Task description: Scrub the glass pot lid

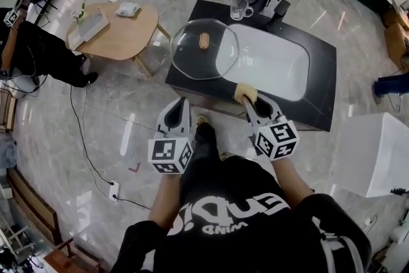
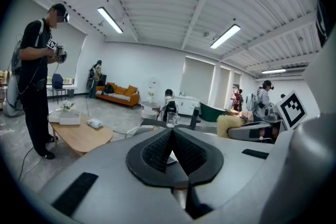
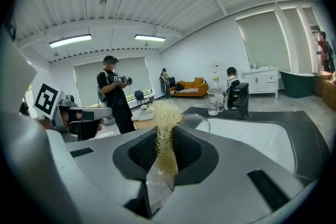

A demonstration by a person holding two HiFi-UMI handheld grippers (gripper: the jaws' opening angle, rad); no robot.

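The domed glass pot lid [image 1: 204, 48] with a brown knob lies on the left part of the black counter [image 1: 319, 73], beside the white sink basin [image 1: 275, 64]. In the right gripper view only its rim [image 3: 202, 120] shows. My left gripper [image 1: 181, 102] is short of the counter's front edge, below the lid and apart from it. Its jaws are shut with nothing between them [image 2: 172, 139]. My right gripper [image 1: 250, 104] is at the counter's front edge, shut on a yellow fibrous scrubber [image 1: 246, 94] that sticks up between the pads [image 3: 167, 139].
A glass mug [image 1: 239, 8] and a black tap [image 1: 279, 9] stand at the counter's far side. A low wooden table [image 1: 121, 29] is to the left, with another person [image 1: 38, 51] beyond it. Cables cross the floor. A white box [image 1: 377, 153] stands at the right.
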